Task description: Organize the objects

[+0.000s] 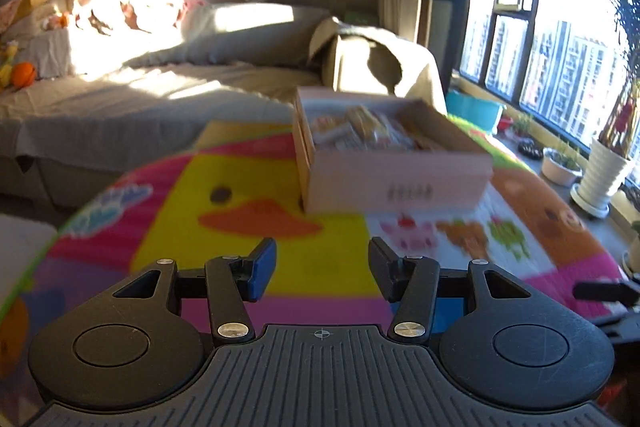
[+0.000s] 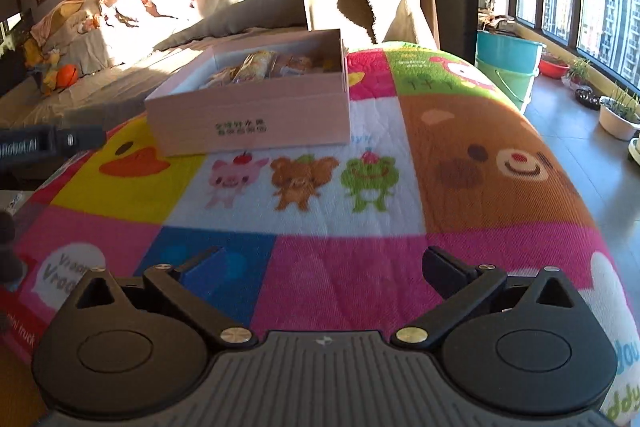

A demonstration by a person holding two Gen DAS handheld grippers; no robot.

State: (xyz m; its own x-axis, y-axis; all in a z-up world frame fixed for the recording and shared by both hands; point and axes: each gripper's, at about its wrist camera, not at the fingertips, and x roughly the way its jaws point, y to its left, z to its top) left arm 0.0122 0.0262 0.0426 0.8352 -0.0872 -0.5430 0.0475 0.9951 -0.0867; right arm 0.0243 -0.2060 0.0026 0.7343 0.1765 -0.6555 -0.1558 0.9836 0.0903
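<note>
A pink cardboard box [image 1: 400,183] [image 2: 256,121] with no lid stands on a colourful cartoon cloth [image 1: 248,195] [image 2: 320,219] over the table. Several wrapped snack packets [image 1: 360,131] [image 2: 260,67] lie inside it. My left gripper [image 1: 322,269] hovers over the yellow duck patch, short of the box, jaws partly apart with nothing between them. My right gripper [image 2: 320,267] hangs above the pink and blue squares near the front edge, jaws spread wide and empty. The left gripper's black body [image 2: 52,143] pokes in at the left edge of the right wrist view.
Behind the table runs a grey sofa [image 1: 160,83] with cushions, toys and an orange ball [image 1: 22,74]. To the right are a teal bucket [image 2: 508,55], potted plants [image 1: 604,171] and a large window. The cloth drops off at the table's right edge.
</note>
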